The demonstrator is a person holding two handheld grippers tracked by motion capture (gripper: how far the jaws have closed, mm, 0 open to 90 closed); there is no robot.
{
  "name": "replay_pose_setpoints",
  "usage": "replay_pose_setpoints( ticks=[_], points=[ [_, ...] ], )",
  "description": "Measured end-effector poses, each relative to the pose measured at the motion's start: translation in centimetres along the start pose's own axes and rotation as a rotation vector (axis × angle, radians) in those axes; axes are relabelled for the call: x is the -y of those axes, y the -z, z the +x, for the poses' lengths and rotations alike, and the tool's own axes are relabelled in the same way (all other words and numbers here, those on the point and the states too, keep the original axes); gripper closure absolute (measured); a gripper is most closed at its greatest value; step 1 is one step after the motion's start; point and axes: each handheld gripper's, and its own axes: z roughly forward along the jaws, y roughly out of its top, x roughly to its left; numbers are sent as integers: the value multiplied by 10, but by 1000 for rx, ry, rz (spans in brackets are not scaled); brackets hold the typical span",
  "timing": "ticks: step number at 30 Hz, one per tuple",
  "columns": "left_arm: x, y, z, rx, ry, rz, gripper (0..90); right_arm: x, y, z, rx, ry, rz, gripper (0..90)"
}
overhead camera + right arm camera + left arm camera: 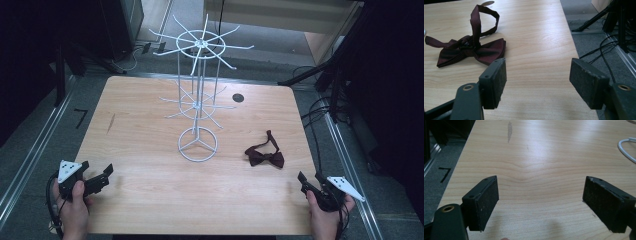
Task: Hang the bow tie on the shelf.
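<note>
Dark maroon fabric bow tie [265, 156] w/ looped neck strap lies flat on the light wood counter [150, 200], right of the white two-tier wire display rack [198, 100]. Right gripper [309, 181] near it, jaws wide, holding nothing; left gripper [102, 176] likewise, well apart. Risk: pinching just the strap so the bow dangles & snags a rack prong

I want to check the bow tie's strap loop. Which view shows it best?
The right gripper view: the dark red bow tie lies close, its strap loop standing up. The high view shows it small beside the white wire rack.
</note>
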Motion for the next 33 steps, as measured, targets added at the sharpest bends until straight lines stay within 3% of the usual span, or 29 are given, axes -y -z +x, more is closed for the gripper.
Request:
replay_pose_setpoints(
  ticks=[3, 5, 7, 12, 17, 18, 24, 33],
  points=[
    [0, 0, 0, 2, 1, 2, 142, 0, 1, 0, -2, 0, -5, 347],
    [0, 0, -1, 1, -4, 1, 142, 0, 0, 0, -43, -2, 1, 443],
    [0, 0, -1, 1, -7, 1, 142, -1, 0, 1, -68, 0, 14, 470],
    [0, 1, 0, 5, 2, 0, 142, -16, 1, 14, -83, 95, 78, 528],
    [0, 1, 1, 10, 5, 1, 142, -29, -3, 22, -113, 130, 138, 532],
    [0, 1, 1, 10, 8, 1, 142, -36, -8, 25, -111, 140, 192, 539],
    [0, 0, 2, 14, 12, 2, 142, -53, -20, 30, -122, 161, 299, 540],
    [0, 1, 3, 20, 19, 1, 142, -76, -44, 44, -120, 247, 466, 538]
  ],
)
